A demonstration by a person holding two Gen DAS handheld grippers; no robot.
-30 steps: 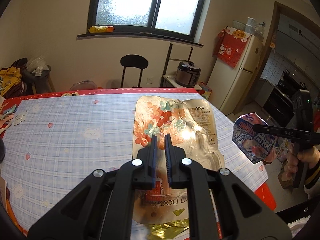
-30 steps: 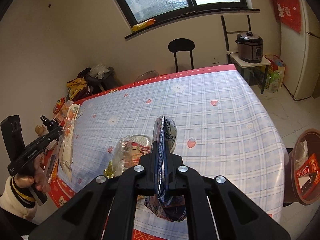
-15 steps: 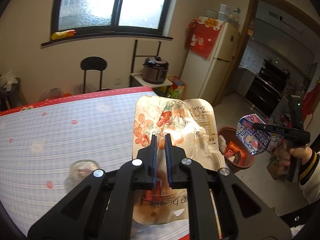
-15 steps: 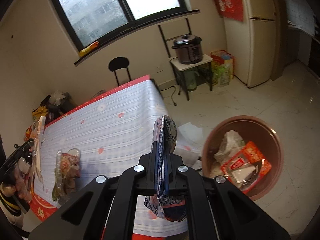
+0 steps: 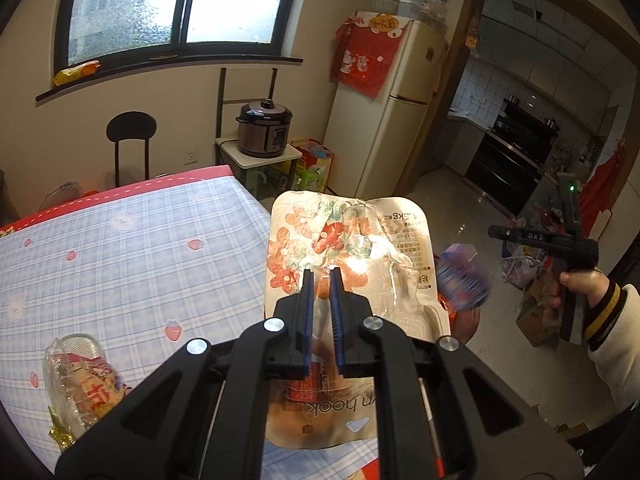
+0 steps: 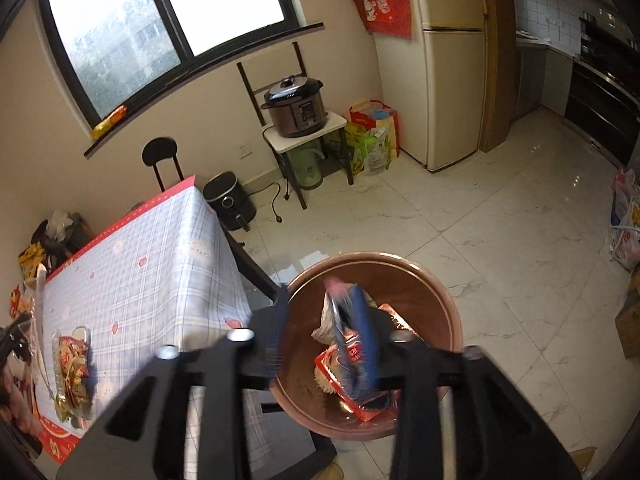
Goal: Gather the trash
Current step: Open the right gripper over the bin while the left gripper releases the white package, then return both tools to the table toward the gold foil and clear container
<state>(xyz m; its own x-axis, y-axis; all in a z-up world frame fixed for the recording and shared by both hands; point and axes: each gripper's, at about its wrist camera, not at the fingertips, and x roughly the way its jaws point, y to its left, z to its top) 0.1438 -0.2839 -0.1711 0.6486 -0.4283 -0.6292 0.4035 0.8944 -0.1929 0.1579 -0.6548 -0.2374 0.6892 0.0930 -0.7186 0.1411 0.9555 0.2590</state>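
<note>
Left gripper [image 5: 322, 312] clamped on a flowered plastic wrapper [image 5: 348, 248] past the table [image 5: 120, 248] edge; right gripper [image 6: 326, 334], jaws just parted, with a blue wrapper [image 6: 354, 332] loose between them above the brown bin [image 6: 440, 300].

Home kitchen-diner; fridge [image 6: 452, 60], rice cooker [image 6: 298, 108], dining table [image 5: 132, 248]

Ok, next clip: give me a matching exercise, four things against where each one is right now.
Things:
1. blue wrapper
2. flowered bag
3. pressure cooker
4. clear packet

Places:
A. lying on the checked tablecloth
B. on a small white stand
C. pinched by the left gripper
D. between the right gripper's open jaws, over the brown bin

Pairs: 1-D, 2-C, 3-B, 4-A
</note>
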